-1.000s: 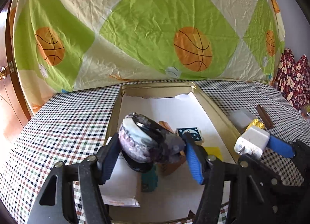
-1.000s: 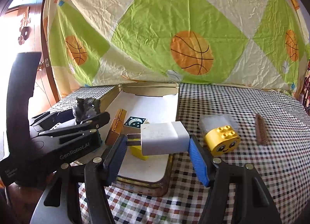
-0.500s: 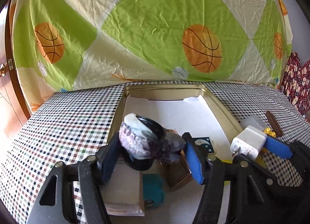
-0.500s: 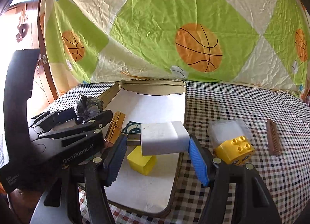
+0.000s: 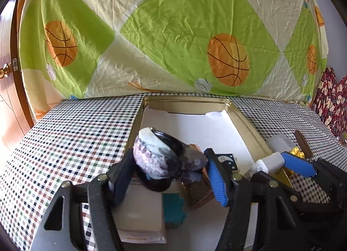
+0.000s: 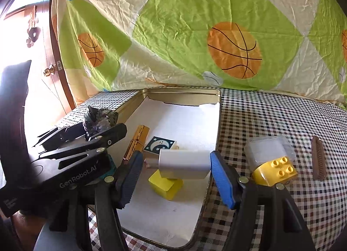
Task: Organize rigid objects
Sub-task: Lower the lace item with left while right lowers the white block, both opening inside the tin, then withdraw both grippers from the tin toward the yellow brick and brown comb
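Observation:
My left gripper (image 5: 169, 159) is shut on a lumpy grey-purple stone ornament (image 5: 156, 153) with a white and black shell-like top, held over the near left part of the gold tin tray (image 5: 245, 125). The same ornament (image 6: 97, 118) shows at the left of the right wrist view. My right gripper (image 6: 176, 159) is shut on a white charger plug (image 6: 184, 163), prongs pointing left, above the tray's (image 6: 219, 120) right rim and a yellow block (image 6: 166, 185). In the left wrist view the charger (image 5: 269, 162) hangs just to the right.
The paper-lined tray holds a moon-and-stars block (image 6: 160, 144), a brass hinge-like piece (image 6: 136, 142), a teal block (image 5: 173, 207) and a white card box (image 5: 138, 214). On the checked cloth to the right lie a yellow toy brick (image 6: 275, 172), a clear box (image 6: 269, 149) and a brown comb (image 6: 317, 159).
My right gripper has carried the charger a little leftward, further over the tray; the yellow brick and comb slid right in its view. The left gripper keeps its hold, nearly still.

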